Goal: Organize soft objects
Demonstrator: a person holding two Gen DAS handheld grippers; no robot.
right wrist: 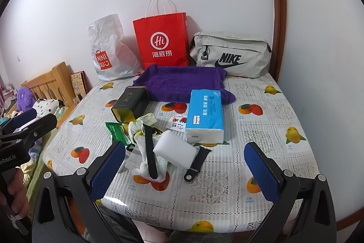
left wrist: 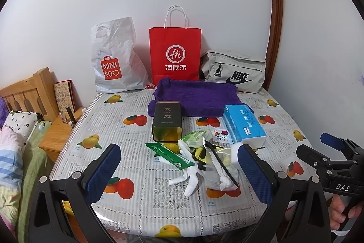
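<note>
Clearly, the soft things lay in a heap on the fruit-patterned desk (right wrist: 261,129), just nearer than the blue rectangular tissue pack (right wrist: 204,115): a white foam sponge block (right wrist: 174,152) touching its near end, a white cloth glove (left wrist: 191,177) further left. The sponge's long axis ran left to right, ahead of the right gripper (right wrist: 184,172), likely the nearer one. Both it and the left gripper (left wrist: 179,174) were spread wide, holding and touching nothing.
</note>
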